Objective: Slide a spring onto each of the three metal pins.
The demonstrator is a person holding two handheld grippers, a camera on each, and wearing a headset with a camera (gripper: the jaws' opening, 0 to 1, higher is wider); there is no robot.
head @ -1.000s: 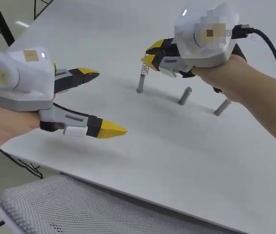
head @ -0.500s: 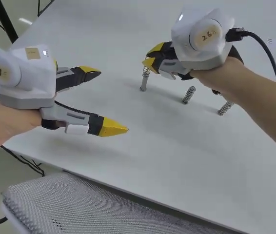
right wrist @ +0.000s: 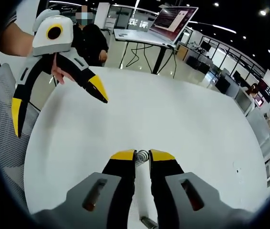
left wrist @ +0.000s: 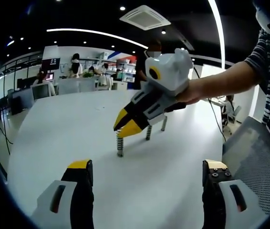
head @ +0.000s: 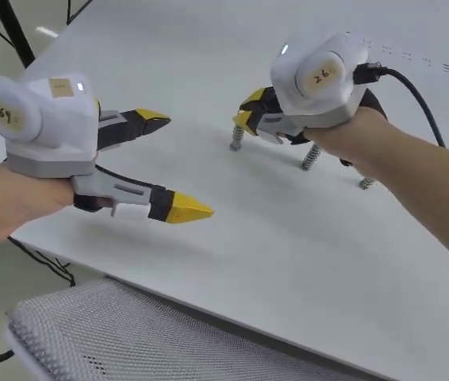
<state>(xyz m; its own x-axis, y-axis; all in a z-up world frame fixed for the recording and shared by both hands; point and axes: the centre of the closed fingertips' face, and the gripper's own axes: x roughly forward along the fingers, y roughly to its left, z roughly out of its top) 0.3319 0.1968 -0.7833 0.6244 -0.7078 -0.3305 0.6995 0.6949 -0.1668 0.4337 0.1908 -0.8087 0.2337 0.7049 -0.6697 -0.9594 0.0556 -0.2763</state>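
Note:
Three thin metal pins stand in a row on the white table (head: pixel 272 238). My right gripper (head: pixel 243 117) is at the top of the leftmost pin (head: pixel 236 140), shut on a spring (right wrist: pixel 142 155) whose coil shows between its yellow tips. In the left gripper view that spring (left wrist: pixel 119 142) sits on the pin under the right gripper (left wrist: pixel 129 125). The middle pin (head: pixel 310 156) and the far right pin (head: pixel 365 183) each carry a spring. My left gripper (head: pixel 172 167) hovers wide open to the left of the pins, holding nothing.
A grey mesh chair back (head: pixel 113 333) lies below the table's near edge. The right gripper's black cable (head: pixel 427 87) trails off to the right. Bare tabletop stretches between the left gripper and the pins.
My right gripper has come down along the leftmost pin with the spring in its tips. The left gripper has stayed open in about the same place. The head view has shifted slightly.

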